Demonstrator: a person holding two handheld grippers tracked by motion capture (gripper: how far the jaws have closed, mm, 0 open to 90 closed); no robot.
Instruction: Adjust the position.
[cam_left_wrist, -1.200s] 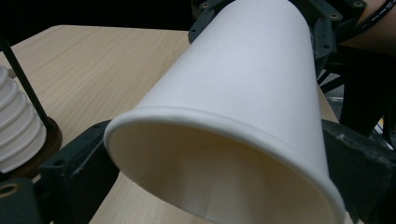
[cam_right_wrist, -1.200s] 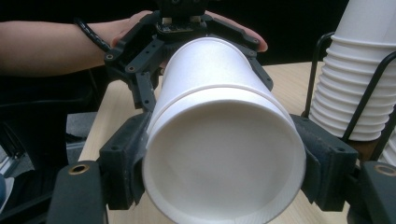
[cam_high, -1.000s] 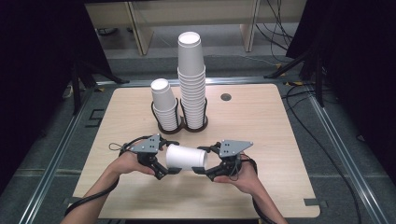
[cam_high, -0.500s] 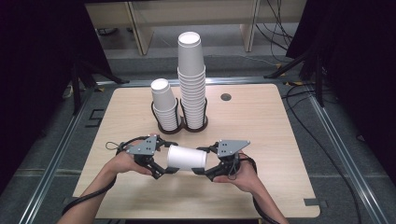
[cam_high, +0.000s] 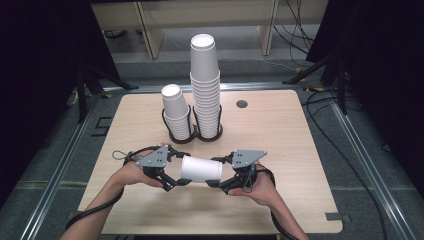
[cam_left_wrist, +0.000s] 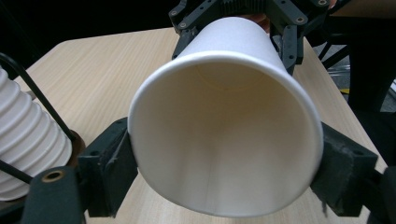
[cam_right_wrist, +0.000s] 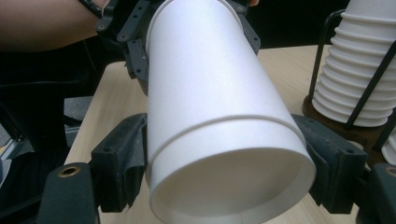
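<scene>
- Right now, the cup (cam_high: 201, 169) lies on its side in the air between the two grippers, low over the near part of the table (cam_high: 280, 130) and in front of the two cup stacks (cam_high: 205, 85).
- The left gripper (cam_high: 176, 171) takes the mouth end: its jaws have just been closing, and in the left gripper view its pads (cam_left_wrist: 109, 163) sit against the rim on both sides, clamped on the cup.
- The right gripper (cam_high: 225, 173) is at the base end: its jaws have just been opening with the cup between them. Its pads (cam_right_wrist: 123, 158) lie right beside the wall, and I cannot tell whether they press on it.
- This looks like a hand-over from right to left.
- To do it well, keep the left grip light, since a paper rim crushes into an oval easily.
- Hold the left hand steady while the right jaws spread fully clear.
- Then draw the right gripper straight back along the cup's axis, so a pad does not drag the base sideways.
- Keep the cup clear of the stacks, which would topple if bumped.
</scene>
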